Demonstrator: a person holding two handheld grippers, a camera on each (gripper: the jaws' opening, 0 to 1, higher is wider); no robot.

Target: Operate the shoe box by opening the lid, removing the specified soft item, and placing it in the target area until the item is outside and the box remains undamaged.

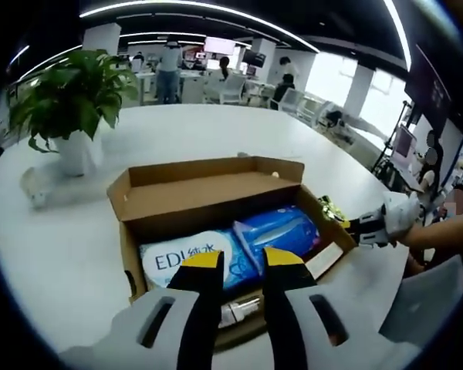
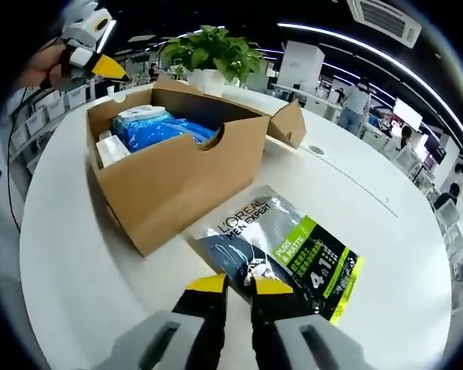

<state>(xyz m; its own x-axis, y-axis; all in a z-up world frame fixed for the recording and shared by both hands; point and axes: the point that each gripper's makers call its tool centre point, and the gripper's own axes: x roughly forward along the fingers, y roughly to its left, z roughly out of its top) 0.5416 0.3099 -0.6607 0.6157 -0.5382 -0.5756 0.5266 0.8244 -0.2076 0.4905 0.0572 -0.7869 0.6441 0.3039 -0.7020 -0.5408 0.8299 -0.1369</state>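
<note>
In the left gripper view, the left gripper (image 1: 243,260) rises from the bottom with its two yellow-tipped black jaws a narrow gap apart, holding nothing. The tips hover over the near edge of an open cardboard shoe box (image 1: 139,266) that sits on a white round table (image 1: 54,254). Just past the tips, inside the box, lie a white soft pack with blue lettering (image 1: 181,258) and, touching it on the right, a blue soft pack (image 1: 282,227). A small white bottle (image 1: 239,311) lies at the box's near wall, between the jaws. The lid flap (image 1: 208,189) is folded back on the far side. The other gripper (image 1: 374,227) reaches in from the right, close to the box's right wall. A potted green plant (image 1: 69,100) stands farther left on the table.

In the right gripper view, the right gripper (image 2: 239,285) has its jaws nearly together, a thin slit between them, gripping nothing. Its tips sit at the near edge of a dark L'Oréal Men Expert sachet (image 2: 282,250) with a lime-green panel, which lies flat on the table outside the box, just beside the box's side wall. The left gripper (image 2: 89,46) hovers above the box's far corner. People work at desks in the background.
</note>
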